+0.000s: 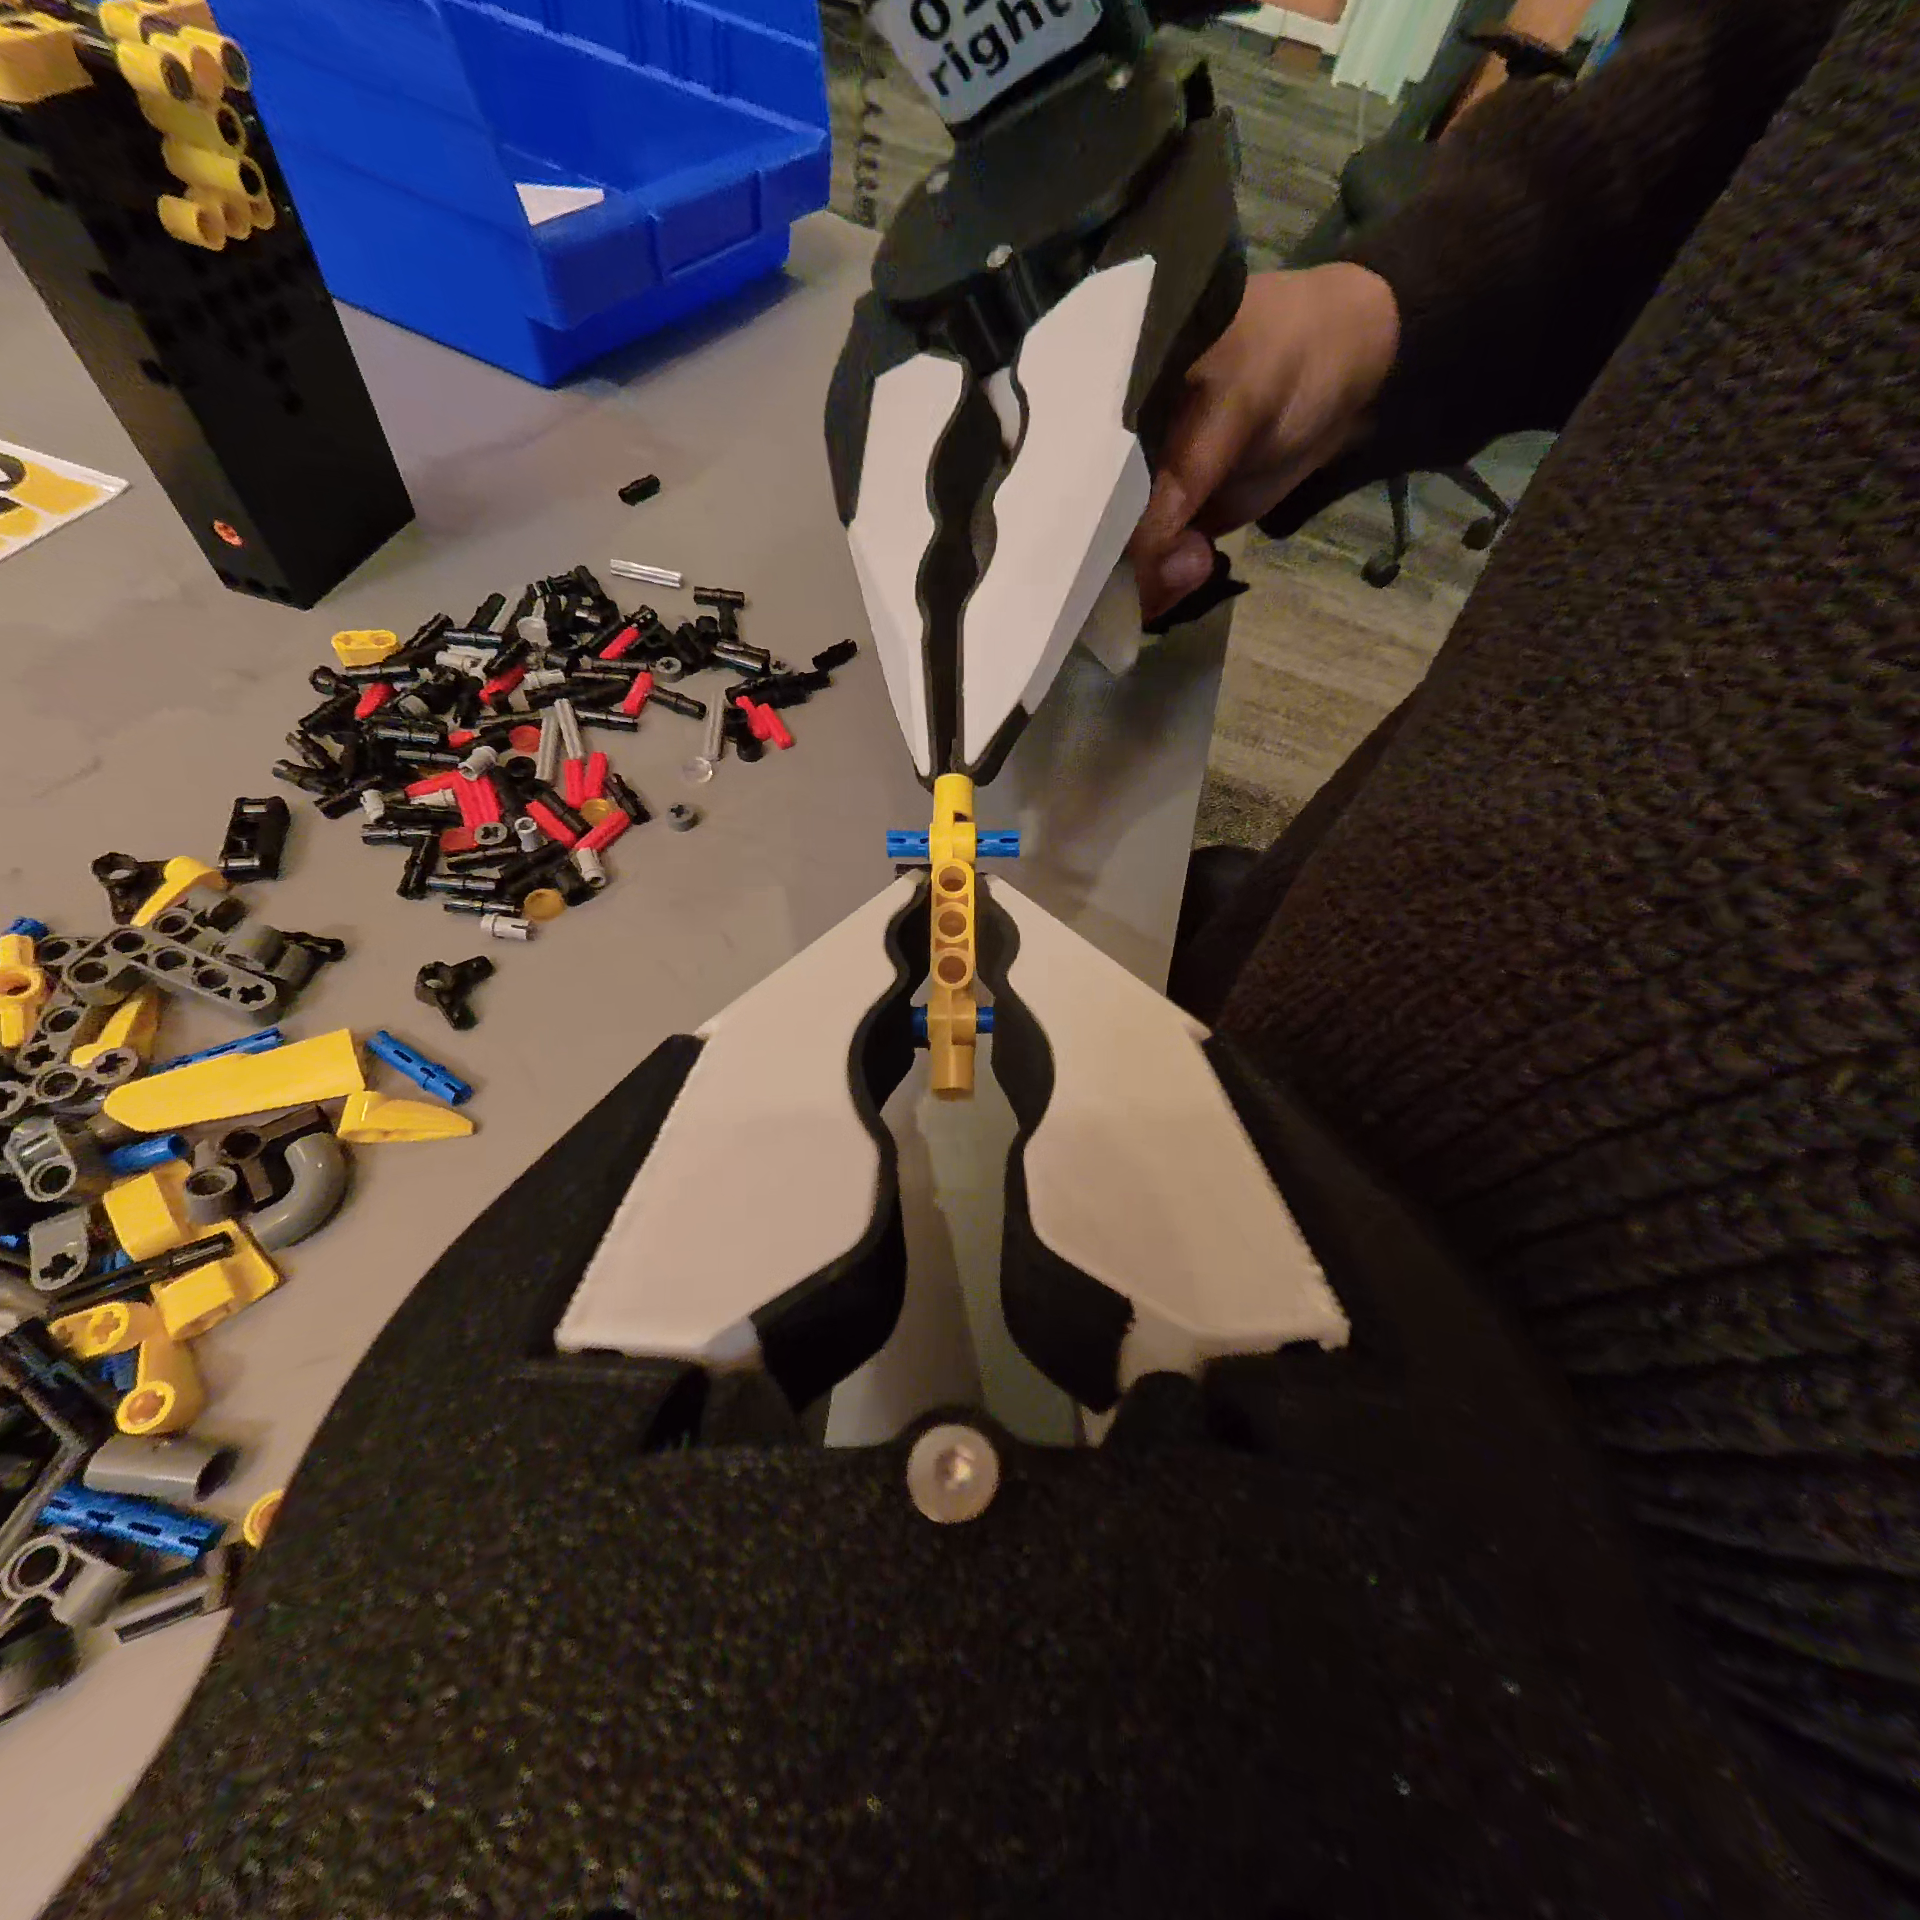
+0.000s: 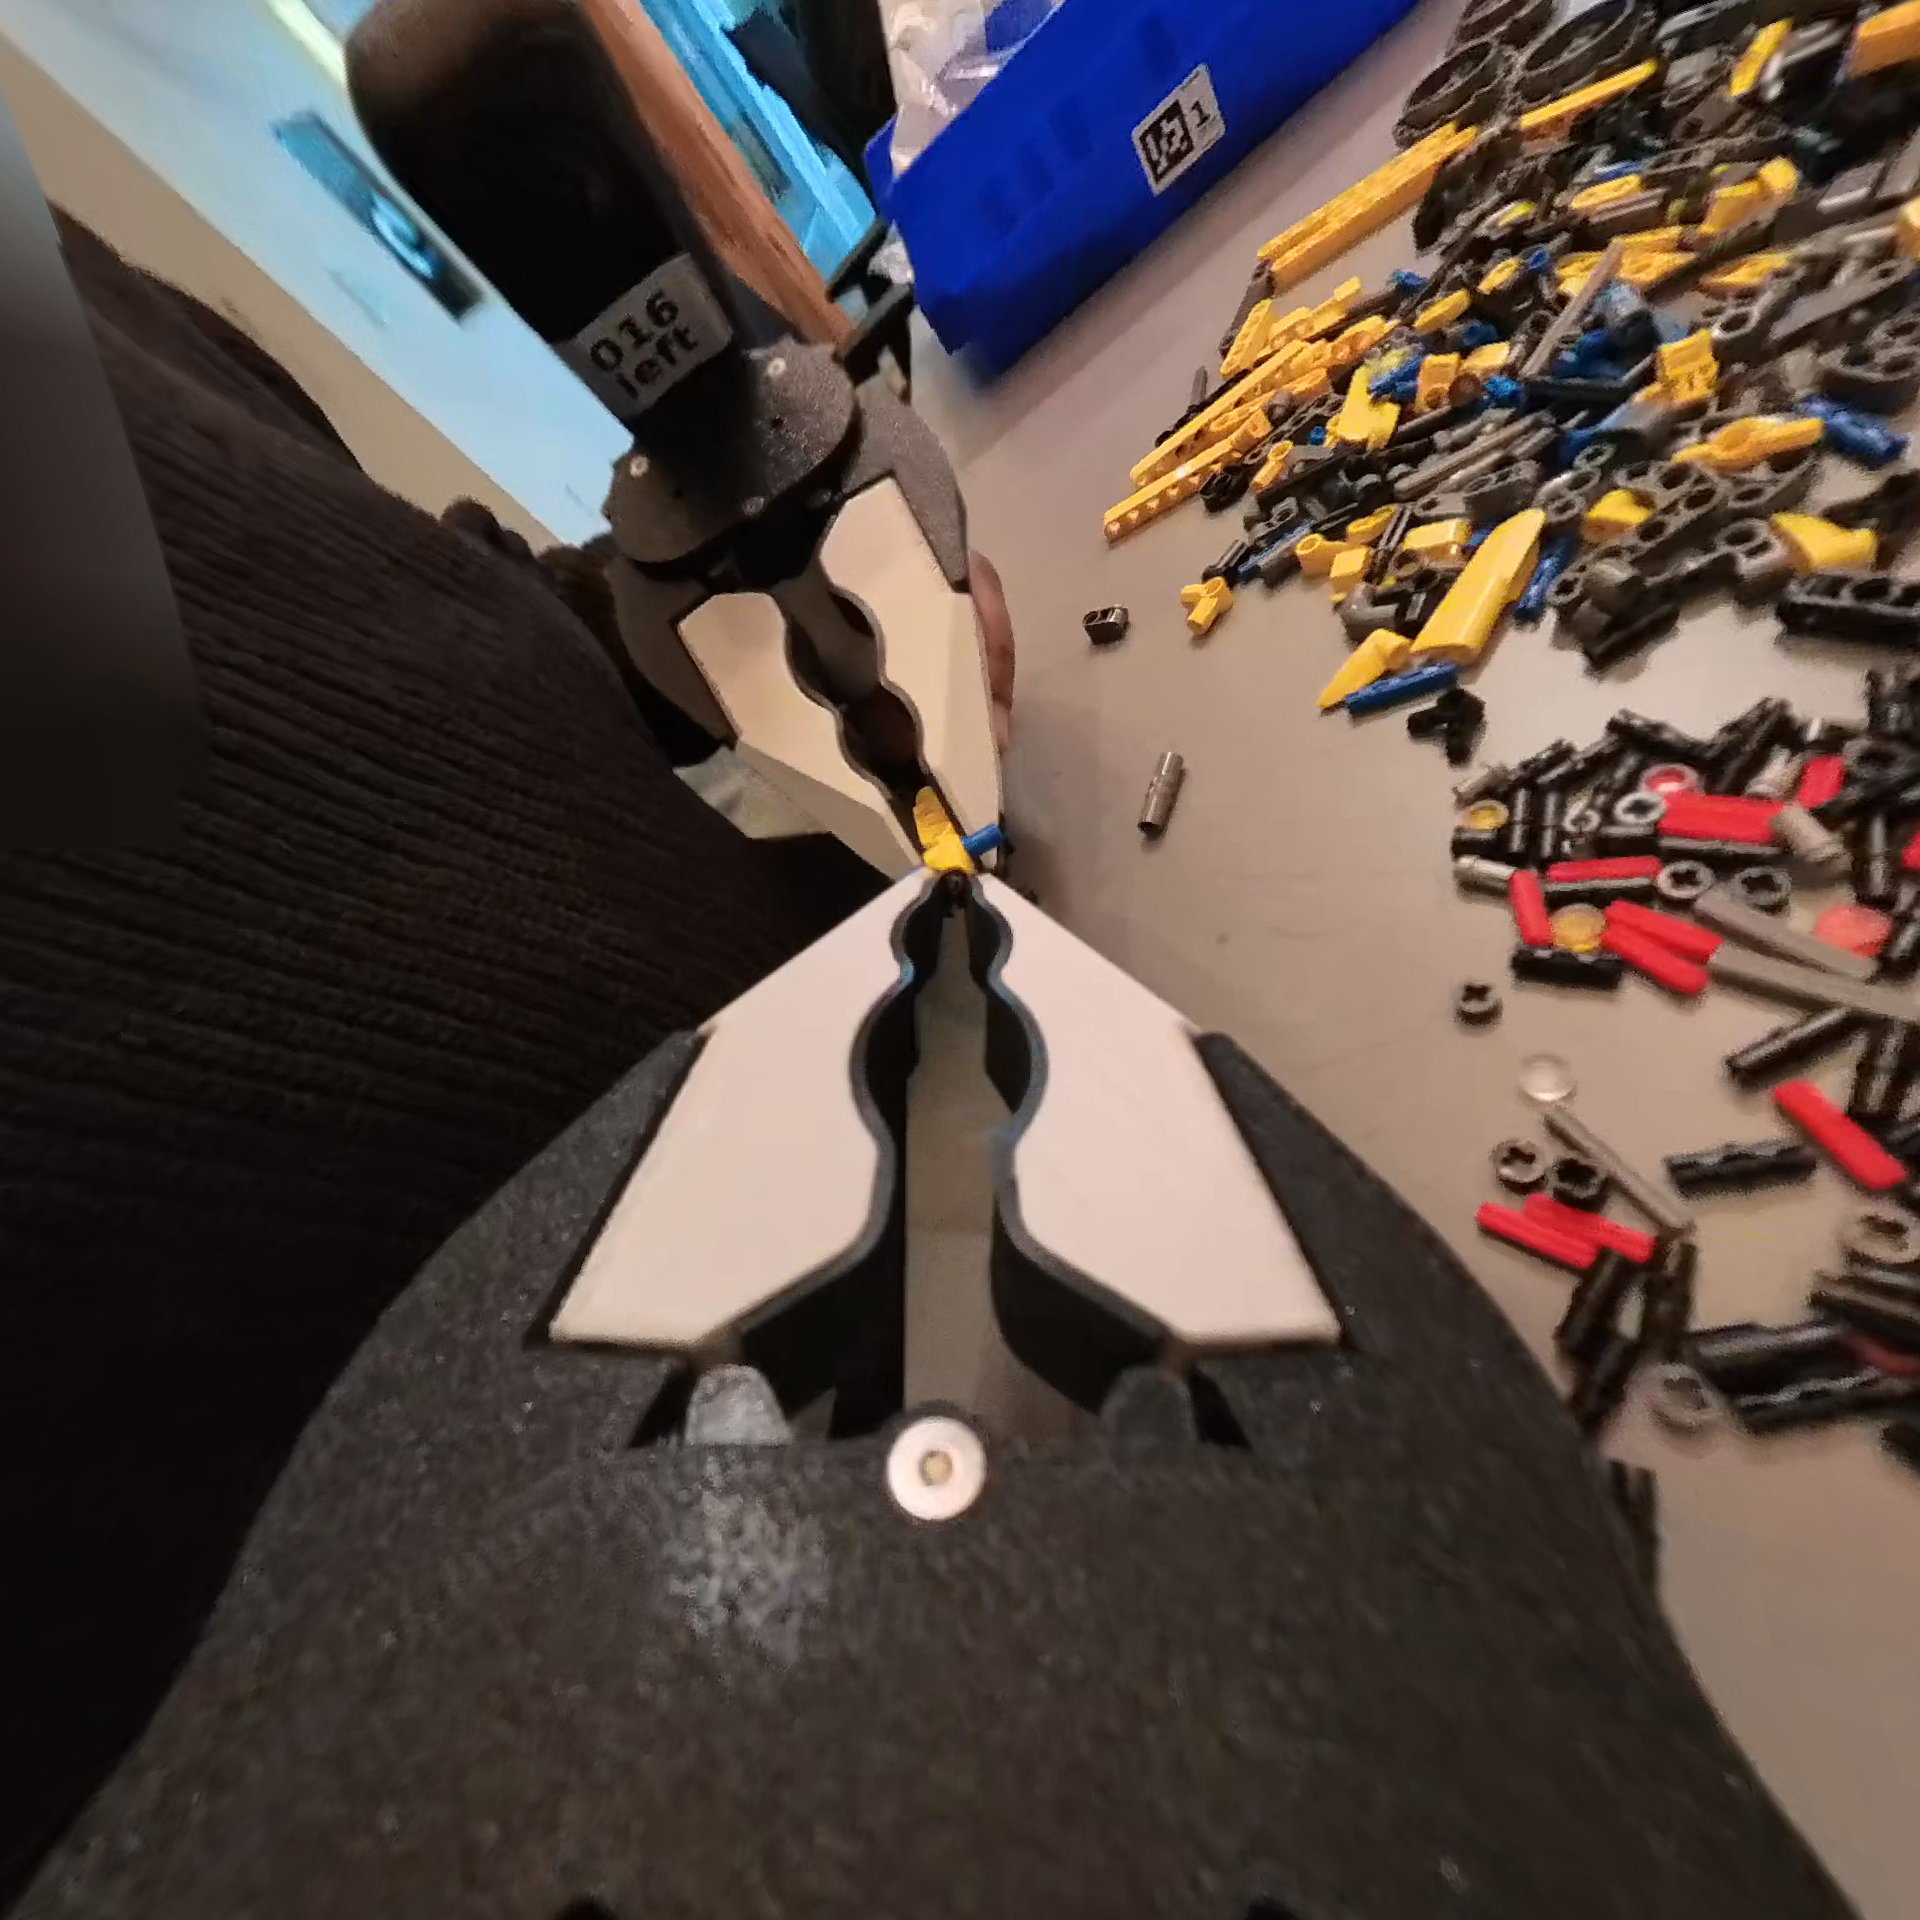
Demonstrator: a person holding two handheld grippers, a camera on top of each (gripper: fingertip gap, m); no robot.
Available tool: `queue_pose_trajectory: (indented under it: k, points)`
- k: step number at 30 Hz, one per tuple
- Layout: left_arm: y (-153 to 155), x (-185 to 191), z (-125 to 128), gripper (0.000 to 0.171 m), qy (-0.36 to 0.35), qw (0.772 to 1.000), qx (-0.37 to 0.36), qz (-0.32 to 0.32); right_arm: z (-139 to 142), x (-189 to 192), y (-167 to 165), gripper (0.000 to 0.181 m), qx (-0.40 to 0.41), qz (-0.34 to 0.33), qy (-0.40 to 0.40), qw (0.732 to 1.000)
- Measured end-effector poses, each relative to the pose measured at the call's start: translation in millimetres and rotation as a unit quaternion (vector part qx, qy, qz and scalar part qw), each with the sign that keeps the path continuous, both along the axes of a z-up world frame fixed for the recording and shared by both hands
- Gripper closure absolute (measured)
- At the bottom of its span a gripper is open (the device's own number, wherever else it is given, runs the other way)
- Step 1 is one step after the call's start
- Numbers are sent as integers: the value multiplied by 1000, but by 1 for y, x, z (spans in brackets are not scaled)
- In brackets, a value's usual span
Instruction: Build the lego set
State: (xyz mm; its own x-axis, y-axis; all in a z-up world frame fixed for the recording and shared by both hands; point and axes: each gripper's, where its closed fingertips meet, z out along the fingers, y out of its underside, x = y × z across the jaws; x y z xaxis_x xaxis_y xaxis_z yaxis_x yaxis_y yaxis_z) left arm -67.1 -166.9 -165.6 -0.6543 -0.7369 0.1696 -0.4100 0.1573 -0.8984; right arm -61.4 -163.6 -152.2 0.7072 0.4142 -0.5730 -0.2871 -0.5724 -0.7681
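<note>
My left gripper [image 1: 951, 883] is shut on a yellow holed beam [image 1: 951, 940] that carries blue pins [image 1: 904, 843] across it near both ends. It holds the beam upright in the air over the table's near edge. My right gripper [image 1: 951, 771] comes in from the far side, tip to tip with the left, and is shut at the beam's far end. In the right wrist view my right gripper [image 2: 951, 883] pinches a small black piece [image 2: 954, 881] against the yellow beam [image 2: 935, 826], which sits in the left gripper [image 2: 951, 847].
On the grey table [image 1: 644, 1039] lie a pile of black and red pins [image 1: 540, 748] and a pile of yellow, grey and blue parts [image 1: 135, 1143]. A black block tower [image 1: 197, 343] and a blue bin [image 1: 540, 187] stand behind. A dark sleeve [image 1: 1662, 935] fills the right. The tips of both grippers are at nearly the same place.
</note>
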Motion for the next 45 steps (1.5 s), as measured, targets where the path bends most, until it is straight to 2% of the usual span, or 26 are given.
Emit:
queue_pose_trajectory:
  k: [6, 7, 9, 12, 16, 20, 24, 29, 34, 37, 39, 43, 45]
  points:
    - [4, 0, 4, 165, -9, 1000, -6, 5, 2, 2, 3, 175, 18, 21, -57, 998]
    - [6, 1, 5, 165, -10, 1000, -12, 8, 3, 4, 3, 169, 19, 17, -61, 998]
    - [10, 2, 8, 165, -12, 1000, -20, 17, 8, 11, 4, 162, 22, -3, -46, 999]
    - [22, 3, 14, 165, -21, 999, -29, 36, 16, 28, 5, 161, 32, -49, -19, 998]
    - [57, 5, 41, 165, -51, 992, -83, 83, 20, 42, 6, 161, 46, -105, -30, 993]
    - [108, 8, 71, 165, -97, 975, -152, 134, 16, 46, 14, 161, 63, -162, -91, 981]
    - [136, 10, 81, 165, -135, 969, -136, 155, 7, 42, 27, 161, 65, -219, -139, 964]
    - [140, 4, 80, 165, -152, 973, -117, 133, 3, 24, 40, 161, 67, -250, -158, 953]
    - [152, -6, 80, 165, -171, 966, -139, 135, -2, 11, 46, 162, 70, -268, -196, 941]
    - [163, -14, 79, 165, -188, 953, -155, 179, -8, 35, 41, 163, 64, -304, -318, 896]
    - [164, -19, 84, 165, -203, 947, -156, 197, 0, 44, 41, 164, 79, -327, -352, 874]
    - [159, -39, 90, 165, -215, 945, -131, 207, 2, 24, 53, 164, 96, -309, -319, 891]
    - [162, -55, 88, 165, -219, 942, -108, 230, -1, 21, 55, 164, 93, -299, -349, 883]
